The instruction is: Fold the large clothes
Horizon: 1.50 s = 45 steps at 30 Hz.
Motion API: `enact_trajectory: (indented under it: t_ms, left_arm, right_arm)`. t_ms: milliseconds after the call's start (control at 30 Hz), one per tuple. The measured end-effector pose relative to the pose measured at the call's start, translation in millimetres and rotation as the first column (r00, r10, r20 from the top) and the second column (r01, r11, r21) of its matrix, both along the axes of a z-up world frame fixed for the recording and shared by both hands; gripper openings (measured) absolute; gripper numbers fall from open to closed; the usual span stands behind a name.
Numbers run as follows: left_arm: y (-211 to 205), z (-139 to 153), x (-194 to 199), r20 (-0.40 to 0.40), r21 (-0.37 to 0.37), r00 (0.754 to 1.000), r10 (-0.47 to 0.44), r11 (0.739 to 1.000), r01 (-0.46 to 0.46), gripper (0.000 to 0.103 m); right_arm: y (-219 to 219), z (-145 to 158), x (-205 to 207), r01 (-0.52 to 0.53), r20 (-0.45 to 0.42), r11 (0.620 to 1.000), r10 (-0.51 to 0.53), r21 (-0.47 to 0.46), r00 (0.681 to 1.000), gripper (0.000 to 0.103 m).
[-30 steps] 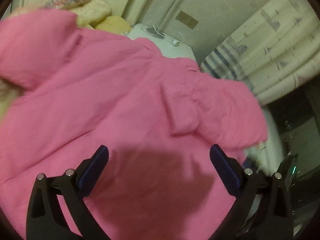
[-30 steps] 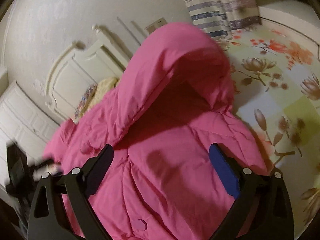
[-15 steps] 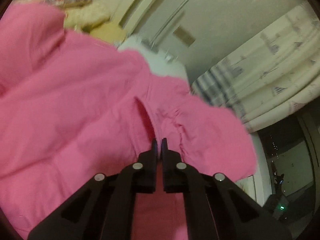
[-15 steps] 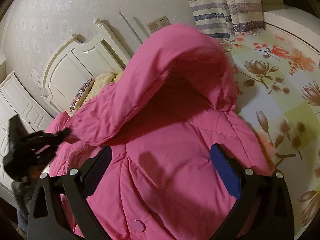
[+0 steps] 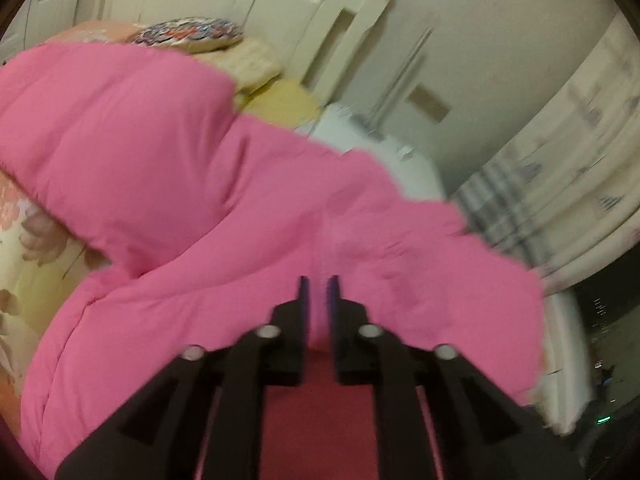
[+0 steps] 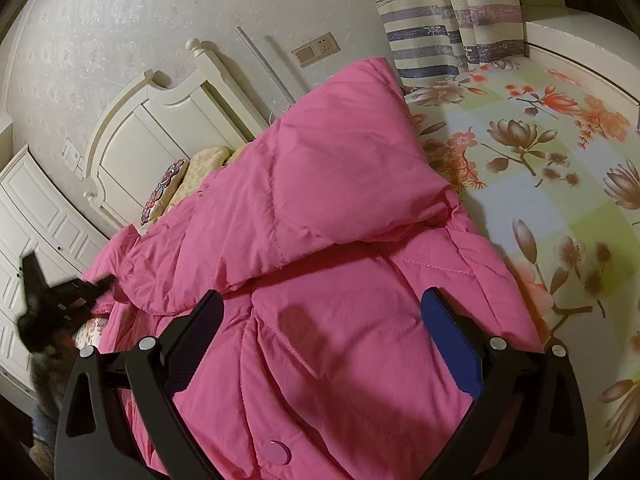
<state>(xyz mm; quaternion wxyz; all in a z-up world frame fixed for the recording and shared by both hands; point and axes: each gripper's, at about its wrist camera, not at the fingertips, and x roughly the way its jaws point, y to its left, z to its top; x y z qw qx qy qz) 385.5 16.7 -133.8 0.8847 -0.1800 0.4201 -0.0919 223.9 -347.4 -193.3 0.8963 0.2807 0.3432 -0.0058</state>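
A large pink padded jacket [image 6: 340, 340] lies on the bed, its hood [image 6: 320, 168] folded flat over the body. A pink snap button [image 6: 274, 452] shows near the bottom. My right gripper [image 6: 322, 298] hovers open just over the jacket's middle with nothing between its fingers. My left gripper [image 5: 318, 280] pinches a ridge of the pink jacket [image 5: 200, 184]; its jaws stand narrow and are opening slightly, with fabric between them. In the right wrist view the left gripper [image 6: 96, 284] is a dark blur at the jacket's far left edge.
The jacket lies on a floral bedsheet [image 6: 540, 152]. A white headboard [image 6: 160, 120] and pillows [image 6: 168, 188] are at the far end. A striped curtain [image 6: 432, 32] hangs to the right, a white wardrobe [image 6: 32, 216] stands to the left, and a white bedside table [image 5: 380, 148] stands behind the jacket.
My left gripper went from wide open to shut on a jacket fold, then moved sideways pulling the fabric. The raised hood has dropped flat onto the jacket. My right gripper stayed put.
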Motion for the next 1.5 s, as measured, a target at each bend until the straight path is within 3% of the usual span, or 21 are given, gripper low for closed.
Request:
enact_trajectory:
  t_ms: [33, 67, 167, 200, 233, 333, 400, 500, 567, 633, 700, 767, 800, 1000, 1067, 1133, 1267, 1367, 1467, 1500]
  left_arm:
    - [0, -5, -2, 0.007, 0.035, 1.0, 0.017, 0.999, -0.017, 0.042]
    - [3, -4, -5, 0.024, 0.06, 0.999, 0.04, 0.997, -0.041, 0.048]
    - [9, 22, -30, 0.172, 0.12, 0.965, 0.198, 0.968, -0.22, 0.052]
    - [7, 31, -38, 0.219, 0.114, 0.955, 0.199, 0.967, -0.228, 0.055]
    - [-2, 44, -48, 0.277, 0.12, 0.947, 0.165, 0.971, -0.204, 0.063]
    - [-53, 68, -63, 0.378, 0.272, 0.926, -0.005, 0.956, -0.106, 0.077]
    - [-84, 67, -58, 0.354, 0.341, 0.927, -0.127, 0.94, -0.001, 0.088]
    - [-117, 42, -38, 0.243, 0.423, 0.939, -0.244, 0.898, 0.123, 0.09]
    - [-131, 16, -19, 0.147, 0.492, 0.954, -0.261, 0.856, 0.159, 0.09]
    - [-125, -11, -3, 0.054, 0.559, 0.979, -0.197, 0.818, 0.134, 0.094]
    - [-105, -27, 5, 0.016, 0.515, 0.987, -0.16, 0.848, 0.129, 0.101]
    - [-87, -32, 10, -0.012, 0.414, 0.986, -0.164, 0.897, 0.154, 0.101]
    - [-82, -35, 10, -0.014, 0.397, 0.986, -0.167, 0.904, 0.159, 0.101]
    - [-88, -47, 1, 0.025, 0.455, 0.985, -0.173, 0.879, 0.143, 0.101]
    - [-84, -47, 1, 0.031, 0.435, 0.985, -0.17, 0.889, 0.14, 0.101]
    - [-80, -43, -1, 0.031, 0.407, 0.986, -0.166, 0.903, 0.139, 0.101]
    - [-78, -40, 2, 0.039, 0.378, 0.986, -0.164, 0.916, 0.138, 0.101]
    - [-74, -38, 1, 0.045, 0.349, 0.985, -0.166, 0.927, 0.14, 0.101]
    - [-69, -35, -3, 0.061, 0.323, 0.985, -0.163, 0.937, 0.135, 0.101]
    - [-67, -34, -5, 0.073, 0.312, 0.984, -0.161, 0.941, 0.131, 0.101]
  right_arm:
    - [1, 1, -1, 0.001, 0.0, 1.0, -0.001, 0.0, 1.0, 0.097]
    - [1, 1, -1, 0.001, 0.0, 1.0, -0.001, 0.0, 1.0, 0.097]
    - [1, 0, -1, 0.002, 0.0, 1.0, -0.002, -0.001, 1.0, 0.097]
    - [1, 0, -1, 0.002, 0.0, 1.0, -0.002, -0.001, 1.0, 0.097]
    - [1, 0, -1, 0.001, -0.001, 1.0, -0.001, -0.002, 1.0, 0.097]
    - [2, 0, -1, 0.002, -0.003, 1.0, -0.002, -0.006, 1.0, 0.097]
    - [2, 0, -2, 0.003, -0.002, 1.0, -0.003, -0.005, 1.0, 0.097]
    - [2, 0, -2, 0.003, -0.003, 1.0, -0.003, -0.007, 1.0, 0.097]
    - [3, 1, -2, 0.004, -0.004, 1.0, -0.004, -0.011, 1.0, 0.097]
    - [3, 2, -2, 0.005, -0.003, 1.0, -0.005, -0.011, 1.0, 0.097]
    - [3, 2, -2, 0.004, -0.001, 1.0, -0.004, -0.008, 1.0, 0.097]
    - [3, 3, -3, 0.007, 0.003, 1.0, -0.007, -0.006, 1.0, 0.097]
    - [2, 3, -4, 0.009, 0.008, 1.0, -0.009, -0.002, 1.0, 0.097]
    - [-29, 14, -36, 0.128, 0.144, 0.982, -0.147, 0.136, 0.979, 0.097]
    - [-33, 22, -37, 0.159, 0.157, 0.979, -0.178, 0.125, 0.972, 0.097]
    - [-33, 37, -27, 0.16, 0.161, 0.986, -0.166, 0.052, 0.973, 0.097]
    - [-17, 69, 21, 0.11, 0.125, 0.975, -0.087, -0.194, 0.988, 0.097]
    - [2, 70, 61, 0.053, 0.047, 0.937, -0.039, -0.346, 0.998, 0.097]
    - [18, 57, 92, 0.013, -0.021, 0.903, -0.024, -0.43, 0.999, 0.097]
    - [26, 48, 105, -0.011, -0.067, 0.87, -0.026, -0.493, 0.997, 0.097]
